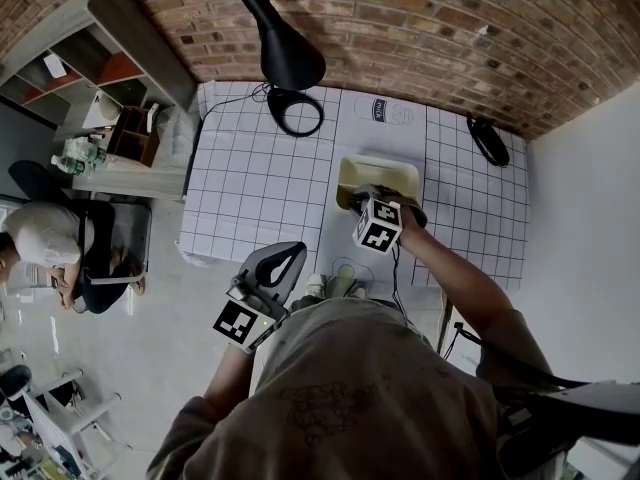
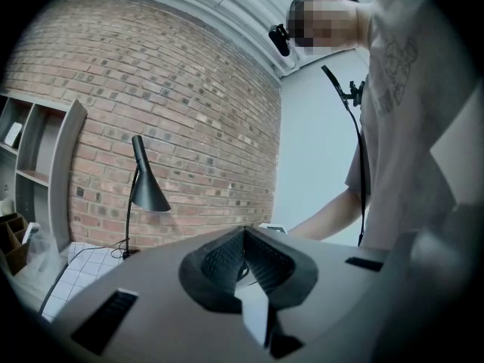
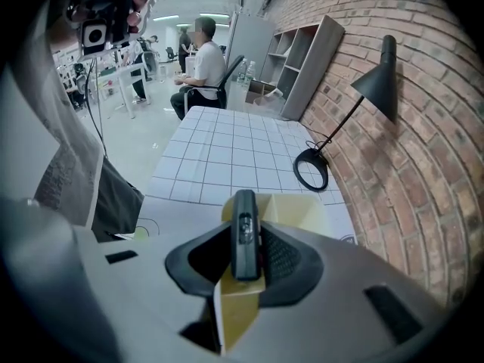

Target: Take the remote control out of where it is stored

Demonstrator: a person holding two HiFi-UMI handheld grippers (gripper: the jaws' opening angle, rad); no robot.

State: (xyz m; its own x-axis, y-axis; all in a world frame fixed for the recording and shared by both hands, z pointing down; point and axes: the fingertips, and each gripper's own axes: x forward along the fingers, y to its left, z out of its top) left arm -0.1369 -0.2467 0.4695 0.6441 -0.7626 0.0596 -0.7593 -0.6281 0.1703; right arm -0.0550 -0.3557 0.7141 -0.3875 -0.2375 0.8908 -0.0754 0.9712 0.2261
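Observation:
In the right gripper view a slim black remote control (image 3: 244,229) stands on its edge between the jaws of my right gripper (image 3: 246,237), which is shut on it. The remote sits just above an open pale yellow box (image 3: 291,209). From the head view this gripper (image 1: 375,200) points steeply down over the yellow box (image 1: 350,173) on the white grid-patterned table (image 1: 260,188); its marker cube hides the remote there. My left gripper (image 1: 283,260) is held level off the table's near edge. Its fingertips (image 2: 243,233) meet, with nothing between them.
A black desk lamp (image 1: 285,53) and its ring base (image 1: 297,111) stand at the table's far side by the brick wall. A black object (image 1: 488,140) lies at the far right. A person sits on a chair (image 1: 50,243) left of the table, near a shelf unit (image 1: 110,58).

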